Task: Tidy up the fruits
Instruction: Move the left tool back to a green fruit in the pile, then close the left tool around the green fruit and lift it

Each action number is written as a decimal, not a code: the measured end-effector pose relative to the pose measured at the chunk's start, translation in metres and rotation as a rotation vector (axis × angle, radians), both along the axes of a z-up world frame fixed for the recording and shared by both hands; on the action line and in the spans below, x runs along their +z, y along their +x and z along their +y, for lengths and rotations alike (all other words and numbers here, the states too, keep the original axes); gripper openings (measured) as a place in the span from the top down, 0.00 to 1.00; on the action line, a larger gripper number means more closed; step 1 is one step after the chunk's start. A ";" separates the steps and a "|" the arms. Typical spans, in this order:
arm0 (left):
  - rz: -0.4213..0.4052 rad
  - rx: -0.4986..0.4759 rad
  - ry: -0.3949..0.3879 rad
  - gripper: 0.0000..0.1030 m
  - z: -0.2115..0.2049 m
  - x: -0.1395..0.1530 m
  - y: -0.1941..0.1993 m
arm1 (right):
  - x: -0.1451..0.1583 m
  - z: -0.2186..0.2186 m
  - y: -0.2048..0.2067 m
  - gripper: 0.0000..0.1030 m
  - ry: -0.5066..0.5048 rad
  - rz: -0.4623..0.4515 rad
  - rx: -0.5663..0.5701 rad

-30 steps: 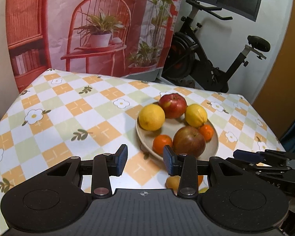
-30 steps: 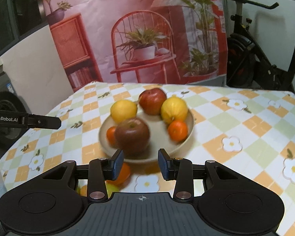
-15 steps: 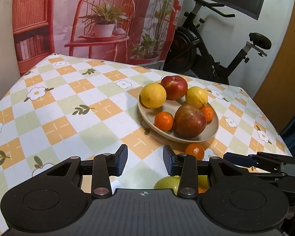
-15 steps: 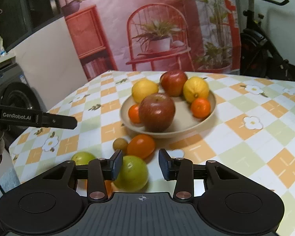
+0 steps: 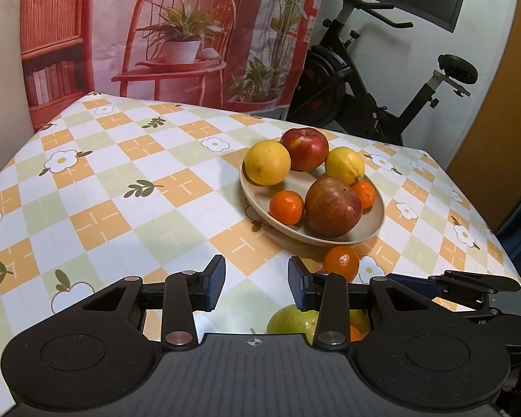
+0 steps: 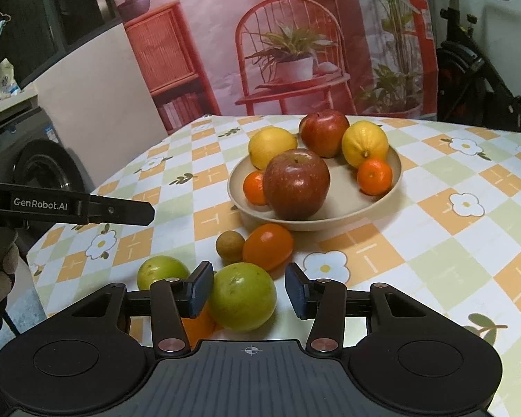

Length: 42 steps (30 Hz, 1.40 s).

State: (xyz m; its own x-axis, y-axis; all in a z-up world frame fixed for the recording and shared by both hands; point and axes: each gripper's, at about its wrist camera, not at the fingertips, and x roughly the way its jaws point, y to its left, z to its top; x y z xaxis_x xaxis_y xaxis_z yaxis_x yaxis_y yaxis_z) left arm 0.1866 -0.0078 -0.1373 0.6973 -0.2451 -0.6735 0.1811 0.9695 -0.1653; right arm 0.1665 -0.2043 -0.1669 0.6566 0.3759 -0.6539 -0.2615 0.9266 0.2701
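Right tongs [image 6: 248, 290] released, jaws just been opening, straddling the green fruit [image 6: 242, 297] on the tabletop [image 6: 434, 243], pads not pressing it. Left tongs [image 5: 256, 283] released, empty. Plate [image 6: 392, 177] of apples, lemons and tangerines at 12 o'clock. Step: lining up the grab. Next: clench on the fruit, lift it to the plate.

The left wrist camera sits low behind its tool [image 5: 256, 282], facing forward and down across the surface [image 5: 97, 187], with the fruit plate [image 5: 377, 224] near, at about one o'clock. The right wrist camera looks likewise over its own tool [image 6: 248, 290], closer to the loose fruit, plate [image 6: 392, 182] at twelve o'clock. Both share the plate, checked surface [image 6: 444, 243] and the printed backdrop [image 5: 198, 31].
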 end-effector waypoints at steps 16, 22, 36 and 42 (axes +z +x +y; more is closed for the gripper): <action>0.007 -0.002 0.001 0.59 0.000 -0.002 -0.002 | -0.009 0.000 0.001 0.58 -0.003 0.035 0.015; 0.012 -0.006 -0.008 0.59 0.000 -0.003 -0.003 | -0.006 -0.014 -0.001 0.58 -0.020 -0.013 -0.037; 0.031 -0.047 -0.020 0.49 -0.007 -0.006 -0.005 | -0.020 -0.054 -0.007 0.58 0.014 -0.066 -0.188; 0.045 -0.082 -0.030 0.49 -0.012 -0.010 -0.006 | -0.021 -0.058 -0.011 0.58 0.044 -0.071 -0.190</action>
State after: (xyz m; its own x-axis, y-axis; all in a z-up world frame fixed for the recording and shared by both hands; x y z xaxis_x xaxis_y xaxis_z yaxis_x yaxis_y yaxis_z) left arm 0.1802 -0.0196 -0.1468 0.6432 -0.3209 -0.6952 0.2517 0.9461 -0.2039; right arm 0.1558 -0.2620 -0.1876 0.7621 0.2678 -0.5895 -0.1025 0.9489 0.2985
